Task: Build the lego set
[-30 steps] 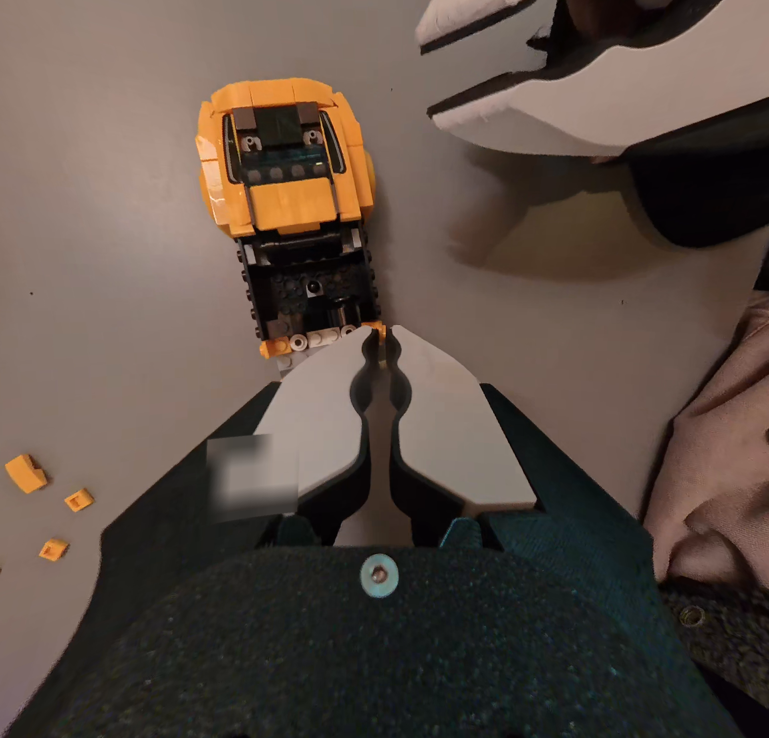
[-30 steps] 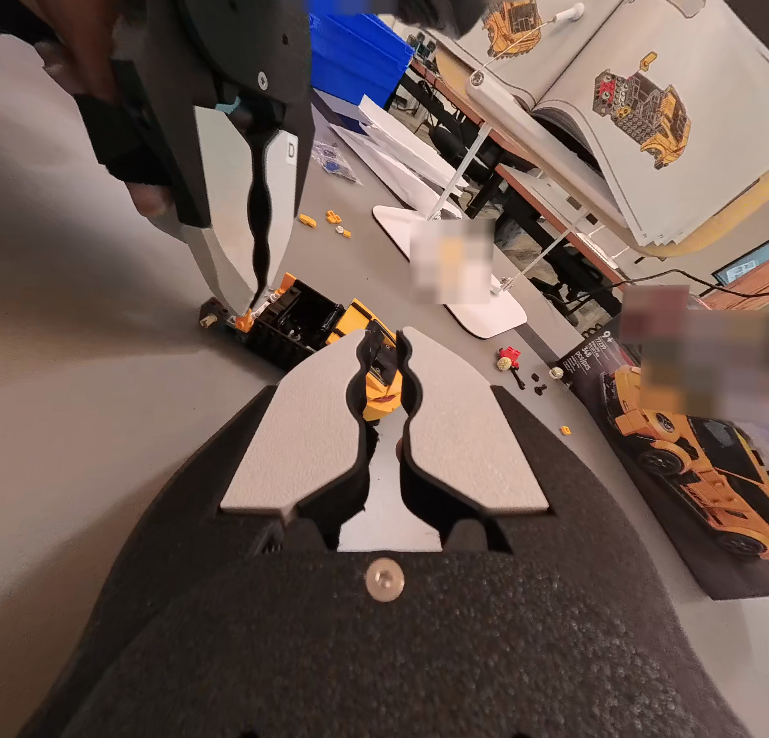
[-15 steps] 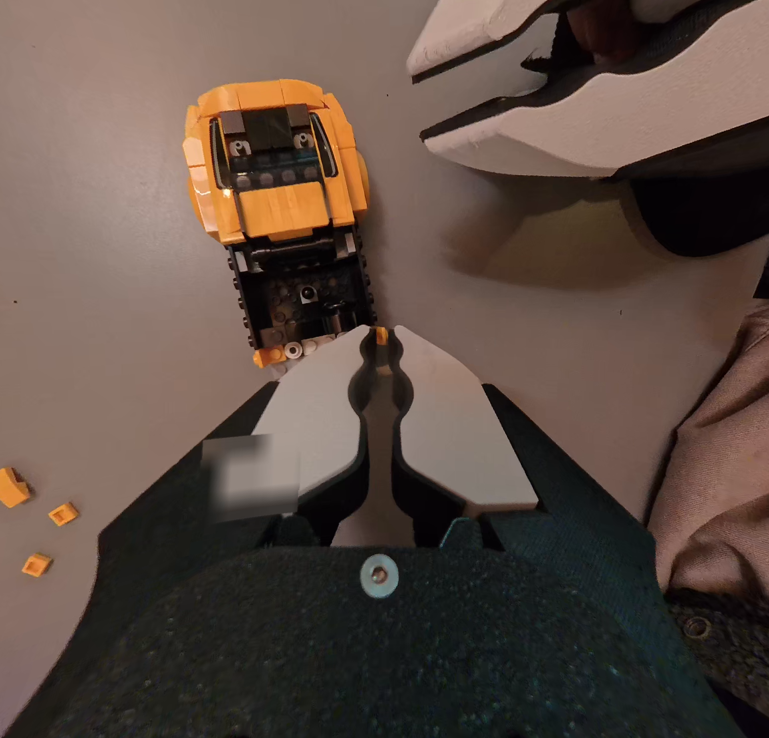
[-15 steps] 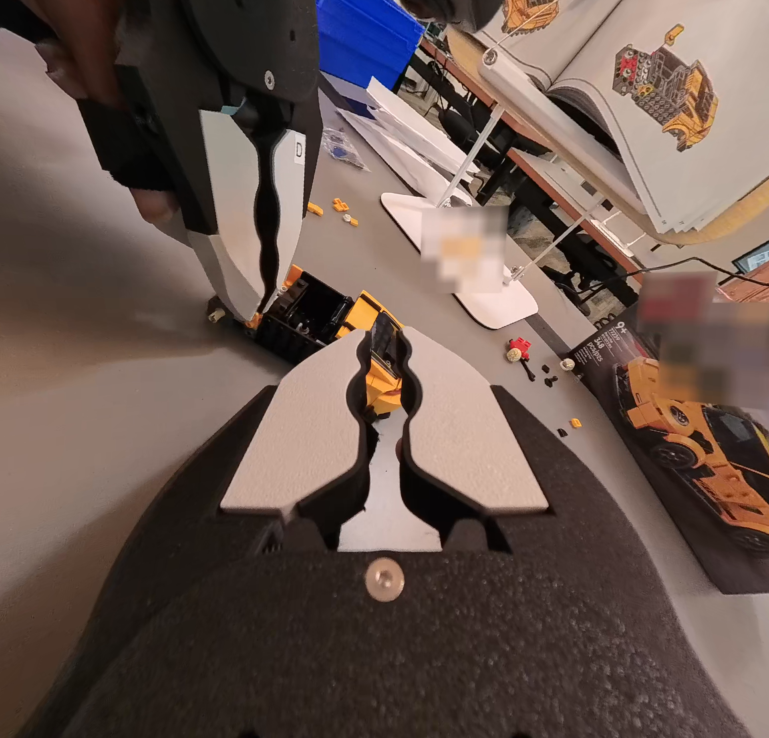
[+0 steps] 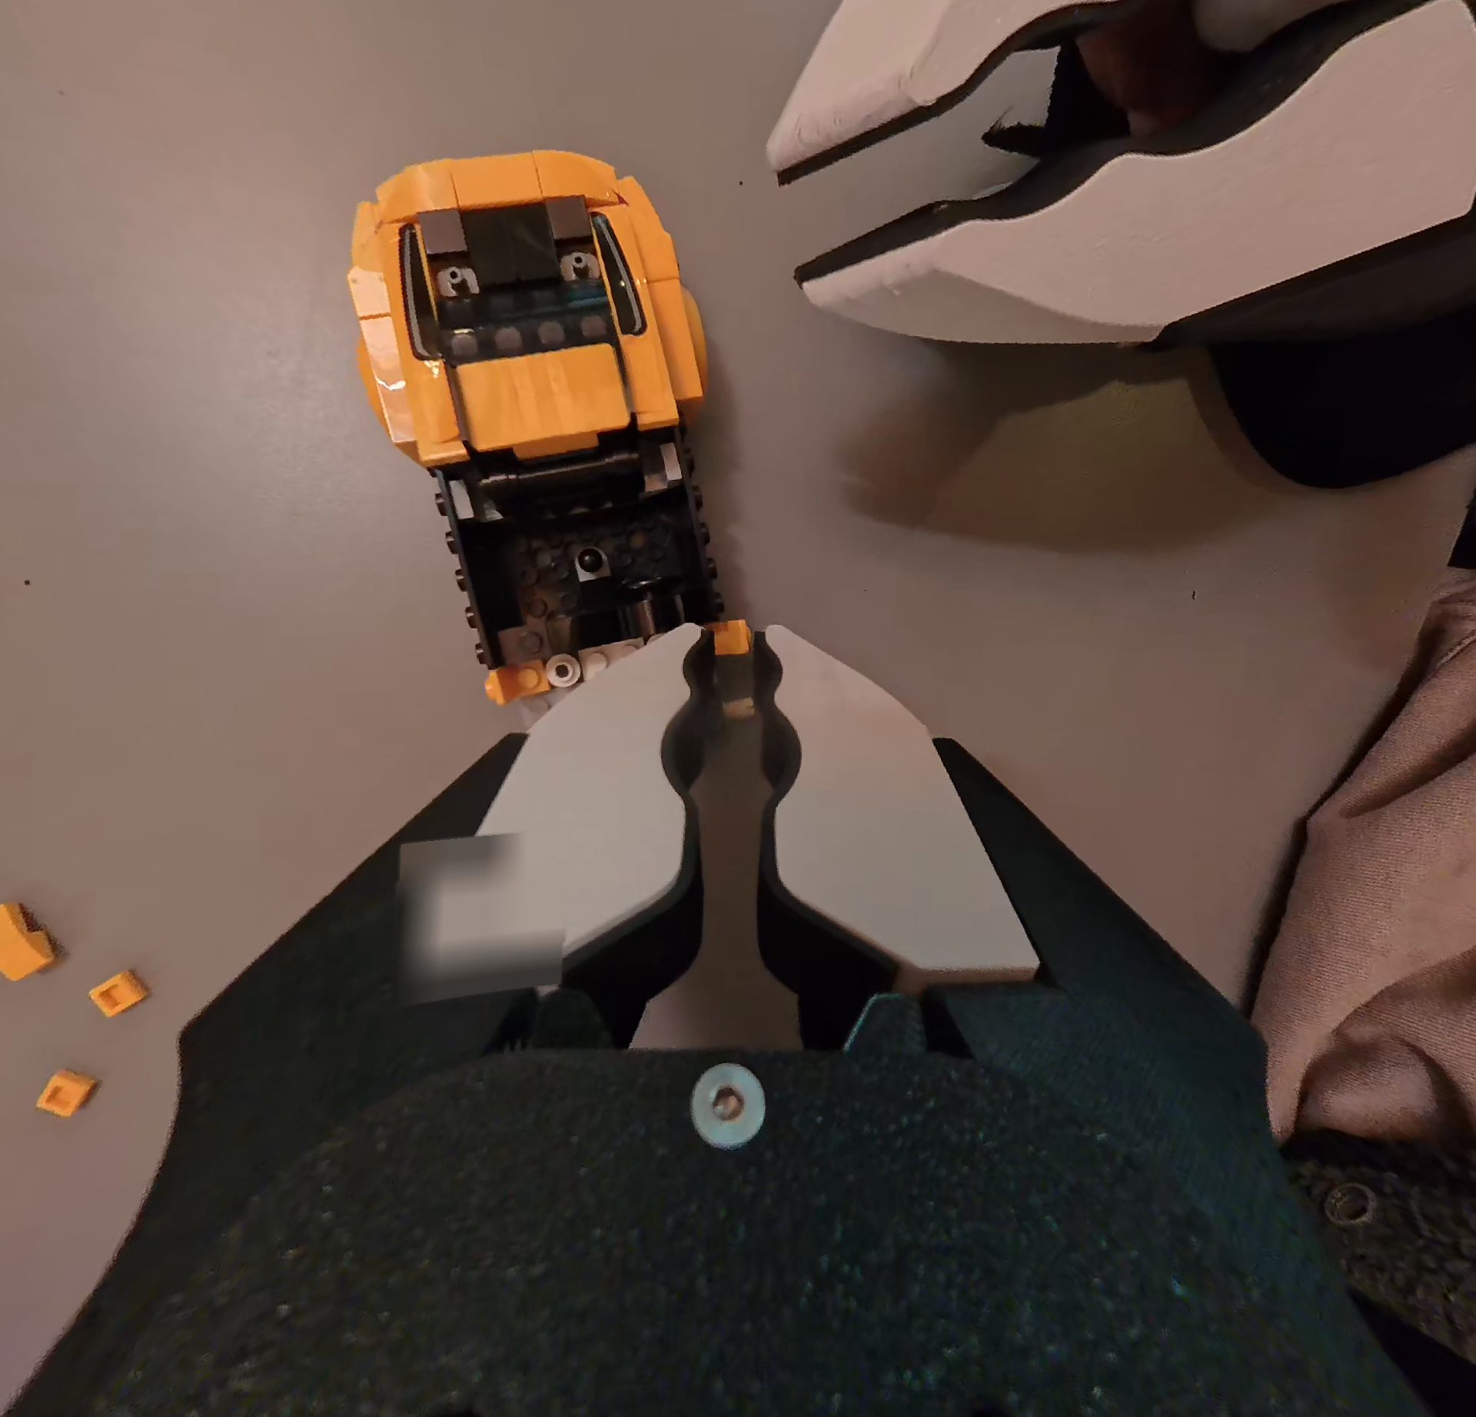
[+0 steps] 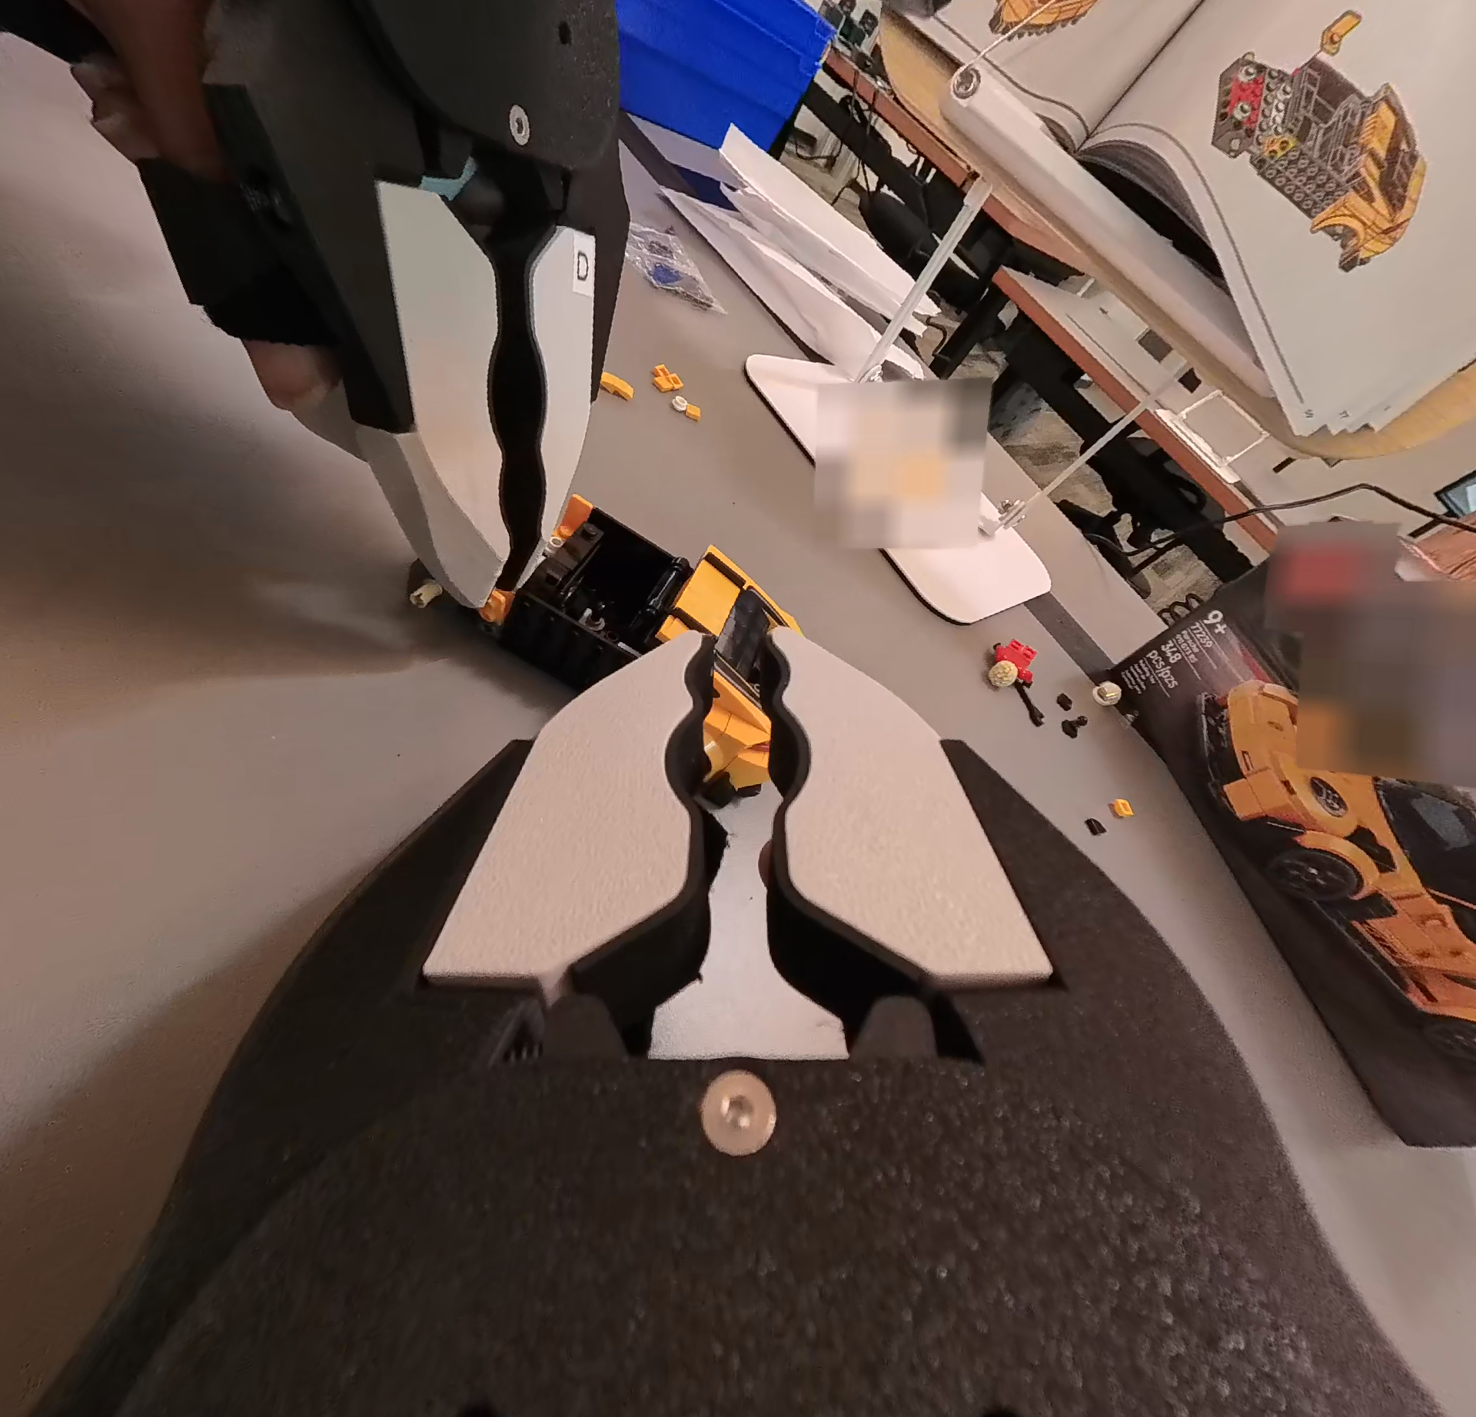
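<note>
Left gripper (image 5: pixel 731 644) has parted, orange brick (image 5: pixel 731 640) seemingly loose between.

Dim, warm-tinted light over the matte grey tabletop (image 5: pixel 200 500) in the left wrist view; brighter and cooler toward upper right of the right wrist view. Soft, broad shadow at centre right under the pale grey foam-lined fingers (image 5: pixel 1118 204), smeared at its left edge. Faint glare on the glossy orange brick car roof (image 5: pixel 391 388). Strong wide-angle bending at frame edges. Near black foam housing soft, grainy.
</note>
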A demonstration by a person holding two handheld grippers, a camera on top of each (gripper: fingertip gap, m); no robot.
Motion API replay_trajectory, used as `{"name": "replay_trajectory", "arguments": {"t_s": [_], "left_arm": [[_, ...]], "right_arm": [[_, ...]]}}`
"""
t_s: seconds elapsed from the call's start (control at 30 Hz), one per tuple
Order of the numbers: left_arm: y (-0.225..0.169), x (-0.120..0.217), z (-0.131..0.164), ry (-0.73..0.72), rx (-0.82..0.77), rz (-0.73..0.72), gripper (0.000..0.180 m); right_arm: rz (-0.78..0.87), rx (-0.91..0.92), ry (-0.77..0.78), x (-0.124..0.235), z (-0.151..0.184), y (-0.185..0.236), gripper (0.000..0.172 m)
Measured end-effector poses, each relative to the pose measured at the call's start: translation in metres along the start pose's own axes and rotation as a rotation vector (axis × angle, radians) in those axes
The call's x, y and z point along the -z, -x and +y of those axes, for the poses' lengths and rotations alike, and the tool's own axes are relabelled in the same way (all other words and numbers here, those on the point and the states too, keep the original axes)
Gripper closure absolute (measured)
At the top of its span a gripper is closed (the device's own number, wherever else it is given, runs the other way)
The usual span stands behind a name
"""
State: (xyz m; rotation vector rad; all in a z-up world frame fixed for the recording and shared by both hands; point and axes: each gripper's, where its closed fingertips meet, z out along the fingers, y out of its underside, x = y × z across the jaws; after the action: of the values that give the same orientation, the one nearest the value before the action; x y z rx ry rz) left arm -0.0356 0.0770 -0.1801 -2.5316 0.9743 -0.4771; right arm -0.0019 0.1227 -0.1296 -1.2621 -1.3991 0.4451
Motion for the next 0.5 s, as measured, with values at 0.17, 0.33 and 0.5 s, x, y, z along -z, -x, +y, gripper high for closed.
{"name": "replay_trajectory", "arguments": {"t_s": [0.17, 0.33, 0.5], "left_arm": [[0.0009, -0.0018, 0.0012, 0.002, 0.003, 0.001, 0.172], [0.0019, -0.0026, 0.0015, -0.002, 0.005, 0.003, 0.171], [0.0017, -0.0036, 0.0015, 0.002, 0.003, 0.007, 0.17]], "right_arm": [[-0.008, 0.006, 0.005, -0.0002, 0.0009, 0.0015, 0.162], [-0.012, 0.006, 0.009, -0.0003, 0.0017, 0.0021, 0.162], [-0.016, 0.008, 0.014, -0.0005, 0.0028, 0.0028, 0.162]]}}
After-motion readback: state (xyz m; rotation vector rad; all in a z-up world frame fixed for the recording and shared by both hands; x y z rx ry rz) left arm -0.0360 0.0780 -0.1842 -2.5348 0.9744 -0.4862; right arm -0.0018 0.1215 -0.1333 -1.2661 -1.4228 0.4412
